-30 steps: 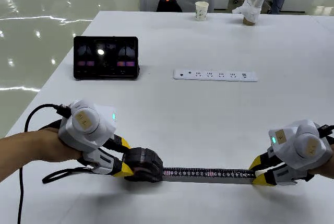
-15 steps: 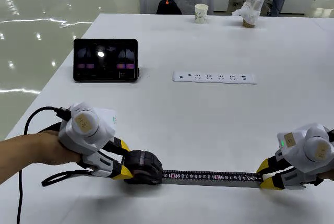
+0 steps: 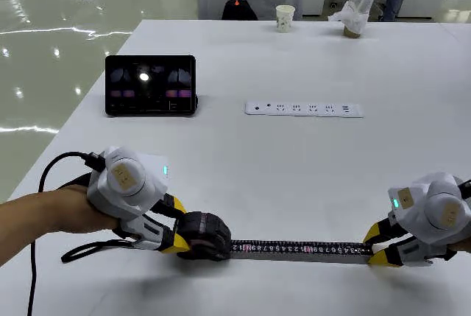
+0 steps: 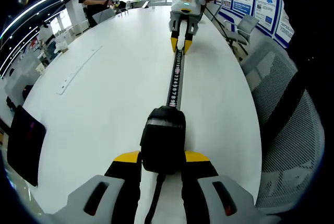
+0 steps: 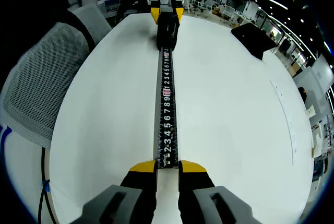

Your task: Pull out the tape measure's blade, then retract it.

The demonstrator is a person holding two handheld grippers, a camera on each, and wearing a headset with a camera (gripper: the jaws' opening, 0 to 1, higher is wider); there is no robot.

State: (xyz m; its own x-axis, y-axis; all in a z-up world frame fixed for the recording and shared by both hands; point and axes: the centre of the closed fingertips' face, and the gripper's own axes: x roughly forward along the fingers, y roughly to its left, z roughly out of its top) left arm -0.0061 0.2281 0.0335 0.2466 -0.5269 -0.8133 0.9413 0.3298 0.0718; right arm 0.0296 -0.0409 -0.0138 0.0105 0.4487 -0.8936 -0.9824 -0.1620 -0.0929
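L gripper (image 3: 176, 225) clamped, R gripper (image 3: 374, 246) clamped, wide apart, both low

The tape measure (image 3: 202, 235) is black, its blade (image 3: 298, 247) dark with white numerals, a few red. The left gripper (image 3: 176, 224) and right gripper (image 3: 374, 246) are pale grey — yellow at the tips. The surface (image 3: 294, 161) is white.

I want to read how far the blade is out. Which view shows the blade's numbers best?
The right gripper view: the blade runs up the picture with large, legible numerals, its end held by the right gripper. The head view shows it small; the left gripper view shows it receding, numerals tiny.
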